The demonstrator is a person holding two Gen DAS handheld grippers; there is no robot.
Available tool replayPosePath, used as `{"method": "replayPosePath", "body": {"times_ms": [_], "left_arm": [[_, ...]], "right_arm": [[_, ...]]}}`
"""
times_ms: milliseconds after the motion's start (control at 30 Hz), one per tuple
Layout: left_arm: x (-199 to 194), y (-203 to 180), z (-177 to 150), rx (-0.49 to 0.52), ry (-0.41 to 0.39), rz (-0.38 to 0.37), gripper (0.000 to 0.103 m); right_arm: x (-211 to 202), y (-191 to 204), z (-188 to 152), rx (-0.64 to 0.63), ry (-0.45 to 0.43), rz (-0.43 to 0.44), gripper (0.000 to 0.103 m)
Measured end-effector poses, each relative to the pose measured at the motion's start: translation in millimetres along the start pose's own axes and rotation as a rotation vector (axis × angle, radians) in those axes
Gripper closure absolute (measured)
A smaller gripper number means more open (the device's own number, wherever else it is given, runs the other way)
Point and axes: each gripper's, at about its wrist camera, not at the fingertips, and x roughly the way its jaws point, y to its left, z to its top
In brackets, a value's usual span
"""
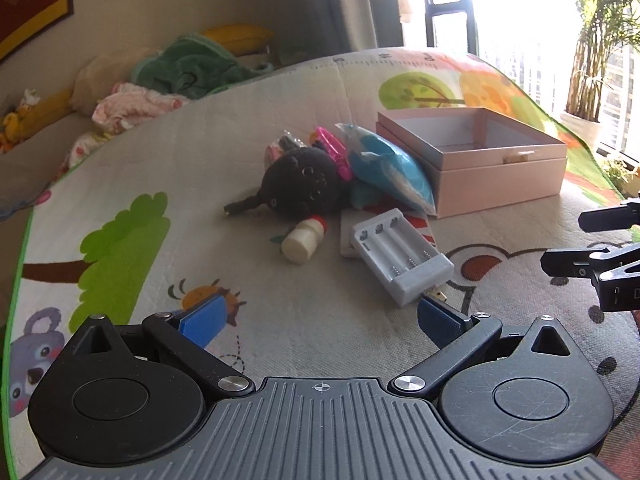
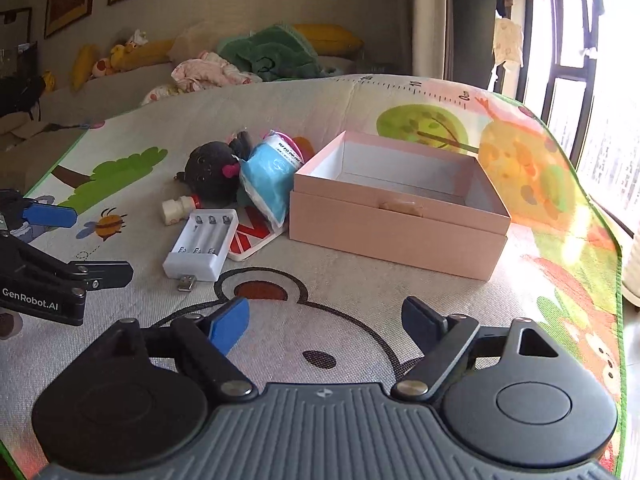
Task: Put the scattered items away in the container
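Both grippers' fingers spread, empty; battery charger (image 1: pixel 401 255) just ahead of left fingers (image 1: pixel 202 320): light, rigid, pinch its long sides.

Both wrist views look low across the mat (image 1: pixel 280 320) toward the sofa and window. The left sits nearer the charger (image 1: pixel 402 254); the right, seemingly further back, faces the box (image 2: pixel 400 216). Both share the toy pile.

Left gripper (image 1: pixel 320 320) hovers low with blue-padded fingers (image 1: pixel 204 318) spread wide and nothing between them, while right gripper (image 2: pixel 326 322) sits alongside at similar height, likewise spread and holding nothing, each visible at the edge of the other's view.
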Motion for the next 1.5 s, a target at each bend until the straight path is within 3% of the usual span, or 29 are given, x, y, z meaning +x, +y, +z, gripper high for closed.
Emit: {"method": "replayPosePath", "body": {"times_ms": [33,100,267,500,667,700,733,767,867,967,1067,1167,1333,1400,1467,1500], "left_arm": [[1,5,1,-0.016,-0.001,0.006,0.0],[4,13,3,-0.041,0.0,0.021,0.0],[4,27,1,-0.054,0.012,0.023,0.0],[7,32,-8,-0.072,0.027,-0.026,0.0],[10,34,-13,-0.075,0.041,-0.06,0.0],[10,34,-13,-0.075,0.04,-0.063,0.0],[10,34,-13,-0.077,0.039,-0.066,0.0],[10,34,-13,-0.078,0.039,-0.069,0.0],[10,31,-12,-0.085,0.043,-0.075,0.0],[7,25,-10,-0.081,0.045,-0.092,0.0],[4,14,-9,-0.06,0.046,-0.11,0.0],[1,3,-6,-0.036,0.047,-0.128,0.0],[-4,-23,2,0.019,0.033,-0.161,0.0],[-5,-32,6,0.042,0.028,-0.167,0.0],[-6,-40,9,0.062,0.024,-0.166,0.0],[-6,-42,10,0.072,0.024,-0.167,0.0]], "right_arm": [[6,2,3,0.001,0.023,0.019,0.046],[15,5,11,-0.002,0.052,0.052,0.052],[31,26,45,-0.103,-0.012,0.055,0.052],[77,76,78,-0.358,-0.138,-0.05,0.052],[116,100,76,-0.534,-0.12,-0.156,0.052],[118,101,74,-0.55,-0.12,-0.163,0.053],[118,101,73,-0.561,-0.118,-0.162,0.065],[115,103,72,-0.574,-0.11,-0.149,0.07],[94,102,66,-0.595,-0.146,-0.173,0.075],[59,95,61,-0.568,-0.169,-0.124,0.078],[21,76,54,-0.486,-0.111,-0.032,0.085],[-7,50,40,-0.375,-0.053,0.002,0.088],[-20,3,7,-0.257,0.013,-0.135,0.088],[-23,-14,0,-0.183,0.024,-0.147,0.084],[-28,-24,-1,-0.107,0.01,-0.105,0.052],[-32,-29,0,-0.06,-0.031,-0.073,0.027]]}}
